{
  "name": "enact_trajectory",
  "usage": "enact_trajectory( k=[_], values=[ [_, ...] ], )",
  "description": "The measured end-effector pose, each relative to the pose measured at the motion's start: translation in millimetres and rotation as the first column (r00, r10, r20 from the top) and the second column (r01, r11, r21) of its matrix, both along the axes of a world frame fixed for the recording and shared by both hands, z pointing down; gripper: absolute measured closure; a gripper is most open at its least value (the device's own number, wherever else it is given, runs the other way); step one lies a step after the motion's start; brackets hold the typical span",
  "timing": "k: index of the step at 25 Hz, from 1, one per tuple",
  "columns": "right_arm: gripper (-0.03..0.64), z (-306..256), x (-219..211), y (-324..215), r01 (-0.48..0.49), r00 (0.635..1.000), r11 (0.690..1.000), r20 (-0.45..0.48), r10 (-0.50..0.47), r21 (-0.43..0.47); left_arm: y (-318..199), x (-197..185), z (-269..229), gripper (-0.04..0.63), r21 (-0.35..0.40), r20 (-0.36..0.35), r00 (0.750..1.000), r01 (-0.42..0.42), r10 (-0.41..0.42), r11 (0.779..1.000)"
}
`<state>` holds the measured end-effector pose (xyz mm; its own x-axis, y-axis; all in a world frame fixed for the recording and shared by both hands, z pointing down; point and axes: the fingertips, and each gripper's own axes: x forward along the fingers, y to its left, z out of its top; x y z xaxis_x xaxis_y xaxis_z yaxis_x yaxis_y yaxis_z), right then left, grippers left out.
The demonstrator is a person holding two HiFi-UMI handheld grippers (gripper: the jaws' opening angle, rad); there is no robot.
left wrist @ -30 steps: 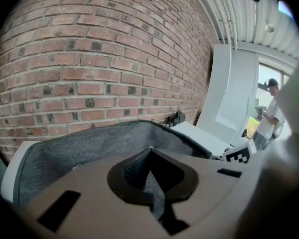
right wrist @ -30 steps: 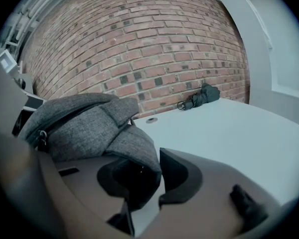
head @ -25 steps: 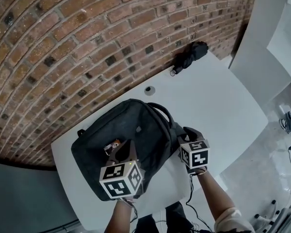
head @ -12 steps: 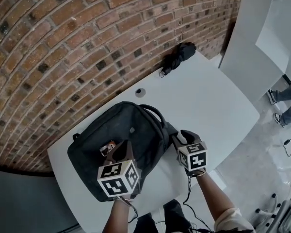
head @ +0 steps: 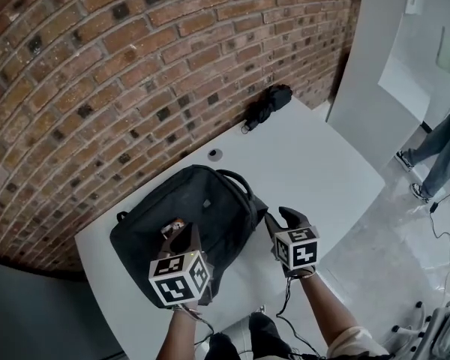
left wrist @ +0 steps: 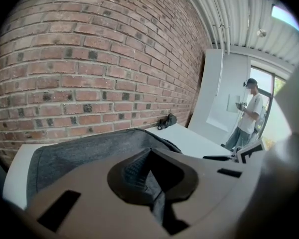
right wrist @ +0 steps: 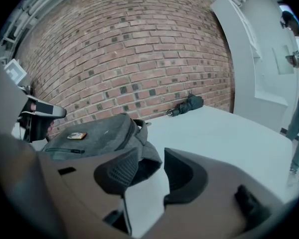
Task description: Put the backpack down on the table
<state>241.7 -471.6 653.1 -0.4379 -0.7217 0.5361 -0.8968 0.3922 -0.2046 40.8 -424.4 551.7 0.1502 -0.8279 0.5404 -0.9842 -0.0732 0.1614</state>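
On the white table (head: 322, 163), close under the brick wall (head: 97, 66): the dark grey backpack (head: 214, 201), lying flat on the tabletop, carry handle at its far end. Bears a small orange tag (right wrist: 77, 135) on its upper face.

Over the bag's near end, the left gripper (head: 176, 235), pointing forward and down, tips just beside that tag. Jaw tips drawn together in the left gripper view, with only a thin slit behind them and grey fabric showing through it — cannot tell whether any of that fabric is pinched. Backpack spread across the lower part of that view, directly under and beyond the tips.

Just right of the bag, the right gripper (head: 280, 217), hovering off its near right corner above bare table. Jaws wide apart, with nothing between them but white tabletop. Backpack to the left of the left jaw and a little beyond it — the slumped corner near that jaw's tip, outside the gap, gripped by neither pad.

Farther along the table: a round grommet (head: 214, 154) behind the bag, then a folded black umbrella (head: 266, 103) by the wall, well apart from the backpack. Beyond the table's right end, a person (left wrist: 249, 111) standing.
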Motion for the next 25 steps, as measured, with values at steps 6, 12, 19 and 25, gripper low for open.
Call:
enact_trajectory(
  k=[6,12,19,25],
  values=[
    [0.458,-40,-11,17,-0.036,0.999,0.999,-0.003,0.037,0.038,27,-26,-26,0.584,0.038,-0.019,0.999,0.030,-0.029,0.999],
    [0.471,-102,-20,37,-0.078,0.996,0.986,-0.032,0.083,0.148,54,-51,-54,0.584,0.082,-0.029,0.999,0.038,-0.035,0.996],
    [0.540,-157,-32,83,-0.157,0.987,0.954,0.009,0.160,0.257,88,-73,-75,0.584,0.129,-0.052,0.998,0.029,-0.022,0.991],
    [0.574,-175,-43,124,-0.203,0.979,0.938,0.041,0.200,0.281,107,-87,-86,0.584,0.153,-0.064,0.998,0.012,-0.002,0.988]
  ],
)
